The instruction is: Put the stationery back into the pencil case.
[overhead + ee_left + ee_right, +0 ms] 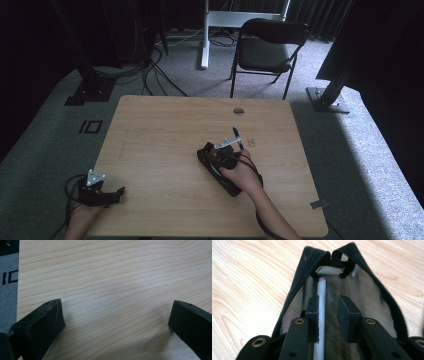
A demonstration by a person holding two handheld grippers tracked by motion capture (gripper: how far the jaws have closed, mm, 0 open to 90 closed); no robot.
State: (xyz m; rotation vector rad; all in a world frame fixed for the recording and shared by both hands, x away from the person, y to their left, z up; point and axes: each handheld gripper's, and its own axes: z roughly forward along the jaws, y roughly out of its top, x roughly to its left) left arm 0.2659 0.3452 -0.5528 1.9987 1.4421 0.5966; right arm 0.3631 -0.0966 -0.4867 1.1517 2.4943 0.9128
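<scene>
The wooden table (165, 150) lay mostly bare. The black mesh pencil case (372, 302) sat right of centre, well clear of every edge. Inside it, the right gripper (329, 315) stood narrowly parted around a white pen (321, 297); the loose pen might snag the mesh. The left gripper (115, 322) rested wide, empty, at the near-left edge.

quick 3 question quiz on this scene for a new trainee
1. True or false: the left tongs stand wide open over bare table.
2. What lies between the jaws of the right tongs? A) a white stick B) a spoon C) a coin
3. What black thing do the right tongs reach into?
Key: 1 true; 2 A, the white stick; 3 the mesh pouch.
</scene>
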